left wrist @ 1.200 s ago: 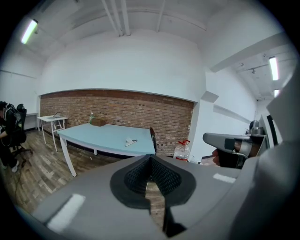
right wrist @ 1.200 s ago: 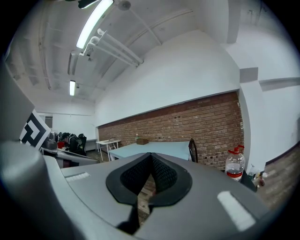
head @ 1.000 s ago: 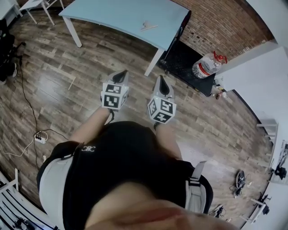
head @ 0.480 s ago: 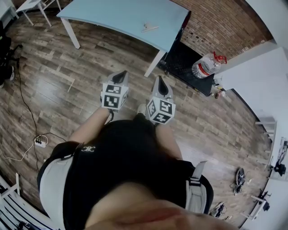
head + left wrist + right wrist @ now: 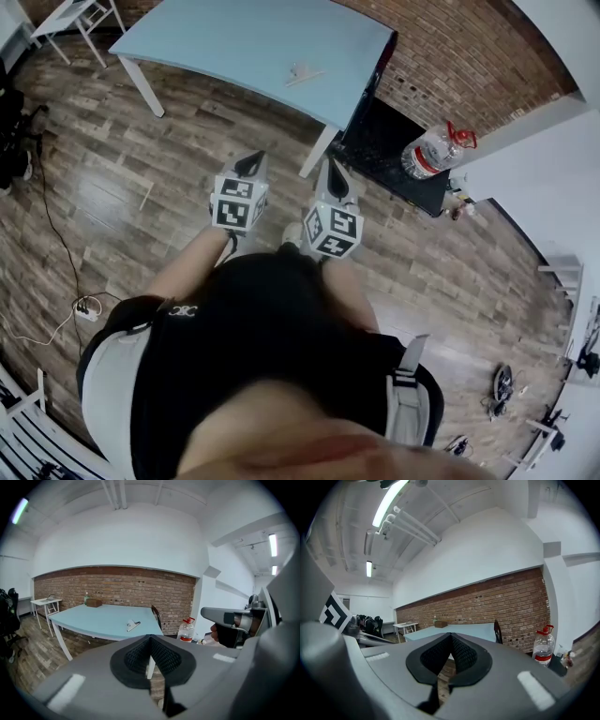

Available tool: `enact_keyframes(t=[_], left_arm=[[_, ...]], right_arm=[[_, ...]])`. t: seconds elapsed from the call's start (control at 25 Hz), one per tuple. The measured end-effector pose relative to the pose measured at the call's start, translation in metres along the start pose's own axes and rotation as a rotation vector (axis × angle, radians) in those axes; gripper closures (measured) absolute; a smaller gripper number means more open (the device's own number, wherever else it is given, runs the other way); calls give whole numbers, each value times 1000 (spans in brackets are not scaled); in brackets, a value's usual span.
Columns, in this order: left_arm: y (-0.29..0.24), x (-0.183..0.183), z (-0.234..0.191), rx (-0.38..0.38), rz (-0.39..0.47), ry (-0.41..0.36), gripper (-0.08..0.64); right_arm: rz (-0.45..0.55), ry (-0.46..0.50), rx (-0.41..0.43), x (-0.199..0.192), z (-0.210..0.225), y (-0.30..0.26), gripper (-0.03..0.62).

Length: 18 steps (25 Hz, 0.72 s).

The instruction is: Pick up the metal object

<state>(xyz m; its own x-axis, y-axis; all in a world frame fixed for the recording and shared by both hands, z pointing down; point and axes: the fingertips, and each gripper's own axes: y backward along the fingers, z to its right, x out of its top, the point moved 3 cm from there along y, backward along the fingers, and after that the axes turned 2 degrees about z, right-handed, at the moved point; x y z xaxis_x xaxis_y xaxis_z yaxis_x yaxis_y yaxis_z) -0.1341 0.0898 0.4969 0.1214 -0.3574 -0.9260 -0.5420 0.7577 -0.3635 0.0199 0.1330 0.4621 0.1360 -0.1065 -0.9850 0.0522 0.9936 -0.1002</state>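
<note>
Clip (image 5: 305,73) sits near the table's (image 5: 216,37) right edge, well ahead of us. Our left gripper (image 5: 249,165) and right gripper (image 5: 338,180) are closed, empty.

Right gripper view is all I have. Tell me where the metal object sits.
Observer: The metal clip lies on the blue table, toward the end nearest the brick wall.
Operator: Report the left gripper's jaws.
Observer: The left gripper is shut, with nothing between its jaws.
Operator: Say whether either gripper is over the table.
Observer: Neither. In the head view the left gripper and the right gripper hang over the wooden floor, short of the table's near edge.
</note>
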Motion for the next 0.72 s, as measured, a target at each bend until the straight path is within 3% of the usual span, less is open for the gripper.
enact_keyframes(t=[0.72], left_arm=[[-168, 75, 28, 71, -29, 7, 560]], right_arm=[[-22, -26, 100, 41, 122, -142, 580]])
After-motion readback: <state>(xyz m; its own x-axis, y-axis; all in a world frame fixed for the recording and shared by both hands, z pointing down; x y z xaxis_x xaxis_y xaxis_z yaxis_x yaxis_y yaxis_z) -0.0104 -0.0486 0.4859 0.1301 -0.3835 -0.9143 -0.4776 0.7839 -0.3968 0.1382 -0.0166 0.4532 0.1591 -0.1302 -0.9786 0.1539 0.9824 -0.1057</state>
